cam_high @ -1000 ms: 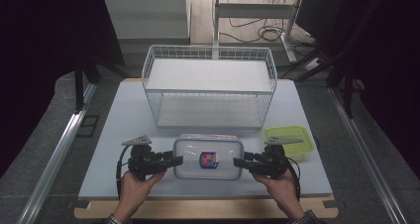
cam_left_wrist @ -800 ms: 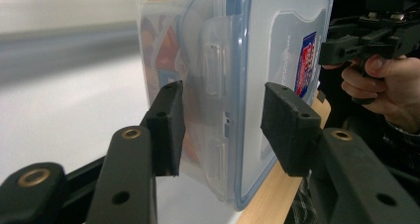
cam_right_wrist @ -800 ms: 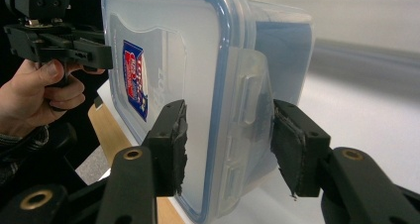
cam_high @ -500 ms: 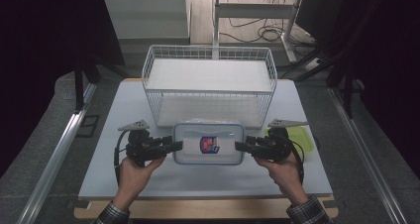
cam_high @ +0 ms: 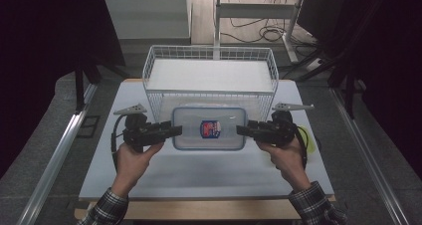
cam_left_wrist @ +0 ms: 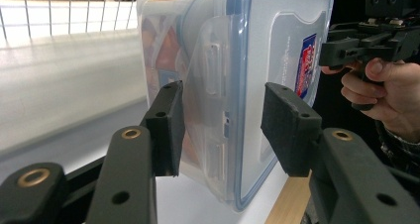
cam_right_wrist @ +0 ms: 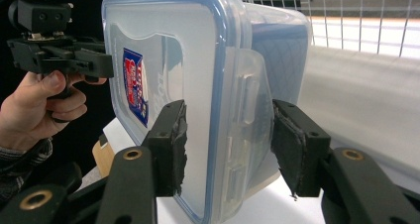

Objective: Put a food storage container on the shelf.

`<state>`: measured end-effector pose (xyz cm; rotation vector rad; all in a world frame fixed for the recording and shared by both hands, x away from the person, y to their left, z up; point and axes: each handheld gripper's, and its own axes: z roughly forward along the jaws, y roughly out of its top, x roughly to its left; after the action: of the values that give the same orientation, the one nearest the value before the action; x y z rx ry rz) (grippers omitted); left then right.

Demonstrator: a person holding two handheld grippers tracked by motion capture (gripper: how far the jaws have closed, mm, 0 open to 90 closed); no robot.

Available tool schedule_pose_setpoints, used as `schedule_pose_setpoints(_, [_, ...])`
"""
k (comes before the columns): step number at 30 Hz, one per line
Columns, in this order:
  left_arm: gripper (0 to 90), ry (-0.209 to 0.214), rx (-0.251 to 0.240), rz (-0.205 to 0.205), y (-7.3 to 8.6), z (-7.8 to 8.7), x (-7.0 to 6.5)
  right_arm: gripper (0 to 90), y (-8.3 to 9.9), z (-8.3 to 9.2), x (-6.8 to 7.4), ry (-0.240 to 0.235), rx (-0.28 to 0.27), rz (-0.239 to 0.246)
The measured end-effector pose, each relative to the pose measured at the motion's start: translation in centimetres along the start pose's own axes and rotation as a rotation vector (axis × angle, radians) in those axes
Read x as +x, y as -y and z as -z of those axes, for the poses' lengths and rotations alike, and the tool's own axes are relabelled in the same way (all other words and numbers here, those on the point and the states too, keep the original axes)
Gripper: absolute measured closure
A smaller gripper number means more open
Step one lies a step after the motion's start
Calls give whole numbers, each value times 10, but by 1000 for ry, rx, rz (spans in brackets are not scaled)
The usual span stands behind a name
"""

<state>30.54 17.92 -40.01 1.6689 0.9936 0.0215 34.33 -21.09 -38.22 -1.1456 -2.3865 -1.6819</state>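
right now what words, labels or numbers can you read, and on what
None can be read.
Sticker on the box lid: red, white and blue print, too blurred to read in the high view and in both gripper views.
Raised lettering beside the sticker on the lid, seen in the left gripper view: too faint to read.

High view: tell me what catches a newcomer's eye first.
A clear box with a blue-rimmed lid sits mid-picture, gripped at its ends by the left tongs and right tongs. Just behind it stands a white wire basket, open on top. A green lid peeks out by the right hand.
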Motion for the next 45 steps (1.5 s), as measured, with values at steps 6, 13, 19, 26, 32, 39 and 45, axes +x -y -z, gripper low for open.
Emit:
schedule_pose_setpoints(6, [527, 6, -16, 1, -15, 3, 3, 499, -20, -1, 1, 4, -11, 15])
schedule_pose_setpoints(13, [527, 7, -28, -16, -34, 7, 3, 500, -42, 1, 3, 4, -32, 20])
schedule_pose_setpoints(19, [527, 4, -30, -26, -52, 9, 6, 500, -58, 0, 2, 3, -43, 26])
schedule_pose_setpoints(26, [527, 7, -40, -19, -72, 10, 13, 500, -78, -4, -1, 4, -56, 21])
schedule_pose_setpoints(32, [526, 10, -50, -20, -89, 11, 17, 500, -91, -6, -3, 5, -62, 15])
schedule_pose_setpoints(39, [526, 14, -55, -19, -109, 8, 23, 501, -110, -6, -7, 13, -82, 15])
schedule_pose_setpoints(45, [525, 12, -55, -16, -122, 2, 30, 500, -120, -9, -14, 16, -95, 6])
